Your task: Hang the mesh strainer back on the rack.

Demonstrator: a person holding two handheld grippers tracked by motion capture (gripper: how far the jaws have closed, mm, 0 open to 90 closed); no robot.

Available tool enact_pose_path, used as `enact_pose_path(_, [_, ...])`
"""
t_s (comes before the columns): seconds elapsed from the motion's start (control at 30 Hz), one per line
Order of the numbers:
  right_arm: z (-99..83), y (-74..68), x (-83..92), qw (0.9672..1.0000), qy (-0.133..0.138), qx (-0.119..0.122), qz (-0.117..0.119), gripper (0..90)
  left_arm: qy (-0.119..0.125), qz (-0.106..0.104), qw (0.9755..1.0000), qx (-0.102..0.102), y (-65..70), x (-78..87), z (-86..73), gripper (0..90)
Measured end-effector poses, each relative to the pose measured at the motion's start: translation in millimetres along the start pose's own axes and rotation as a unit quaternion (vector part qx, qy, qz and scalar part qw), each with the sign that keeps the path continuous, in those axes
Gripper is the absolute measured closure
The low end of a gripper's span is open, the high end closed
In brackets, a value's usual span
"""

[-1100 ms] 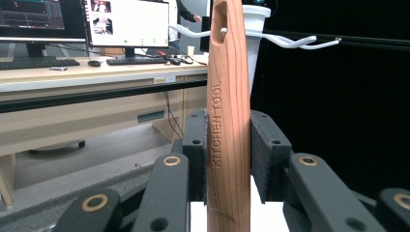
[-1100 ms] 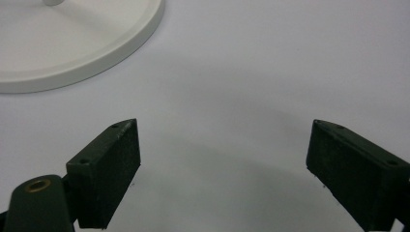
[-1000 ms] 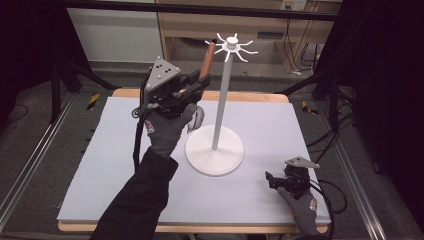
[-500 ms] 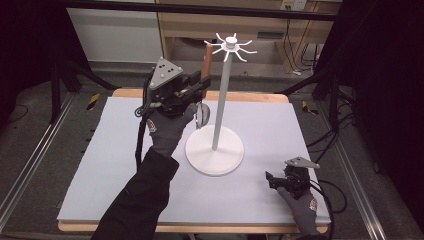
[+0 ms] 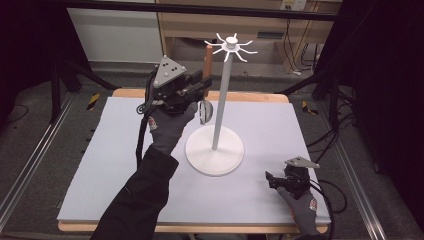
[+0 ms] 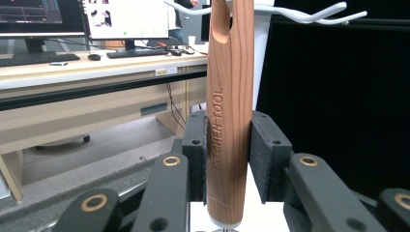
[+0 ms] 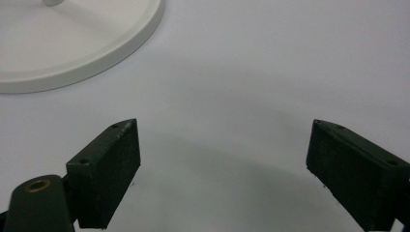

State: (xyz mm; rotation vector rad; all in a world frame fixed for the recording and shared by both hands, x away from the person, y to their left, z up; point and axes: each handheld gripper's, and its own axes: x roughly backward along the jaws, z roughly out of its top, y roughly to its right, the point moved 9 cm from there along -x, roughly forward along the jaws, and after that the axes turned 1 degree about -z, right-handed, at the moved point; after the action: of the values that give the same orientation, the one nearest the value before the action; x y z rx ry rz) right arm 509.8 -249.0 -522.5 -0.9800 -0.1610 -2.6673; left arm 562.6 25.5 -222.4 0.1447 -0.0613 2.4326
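Left gripper [image 5: 206, 84] raised over the far-left part of the mat [image 5: 100, 165], jaws clamped on a wooden-handled tool [image 6: 230, 111]. Handle upright, reddish-brown wood with straight grain, "KITCHEN TOOL" stamped lengthwise, a slot cut near its top end. Lower end of the handle meets a pale collar; in the high view a rounded metal head [image 5: 205, 111] hangs below the jaws, shape not clear. Tool sits just left of the stand's pole [image 5: 222, 102], handle top near the white hooks [image 5: 231, 46] at the crown. Stand base [image 5: 215, 150] round, white, mid-mat.

Right gripper [image 7: 222, 159] low at the near-right corner of the mat, jaws spread wide, nothing between them.
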Motion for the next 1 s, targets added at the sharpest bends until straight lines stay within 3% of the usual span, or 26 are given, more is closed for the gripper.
enact_pose_path(0.5, [0.1,0.6,0.2,1.0000,0.001,-0.001,-0.001,12.3,-0.014,-0.001,0.9999,-0.006,3.3,-9.8,1.1,69.9])
enact_pose_path(0.77, [0.6,1.5,0.3,1.0000,0.004,0.001,-0.003,12.2,-0.010,0.001,0.9999,-0.005,2.3,-13.5,-2.8,69.6])
enact_pose_path(0.9, [0.2,0.8,0.4,1.0000,0.002,-0.002,-0.003,12.1,0.006,-0.004,1.0000,0.005,-1.1,-11.6,-3.2,57.7])
enact_pose_path(1.0, [0.6,1.1,-0.2,1.0000,0.003,-0.001,-0.003,12.1,0.004,-0.010,0.9999,-0.004,-4.3,-6.8,-6.0,51.5])
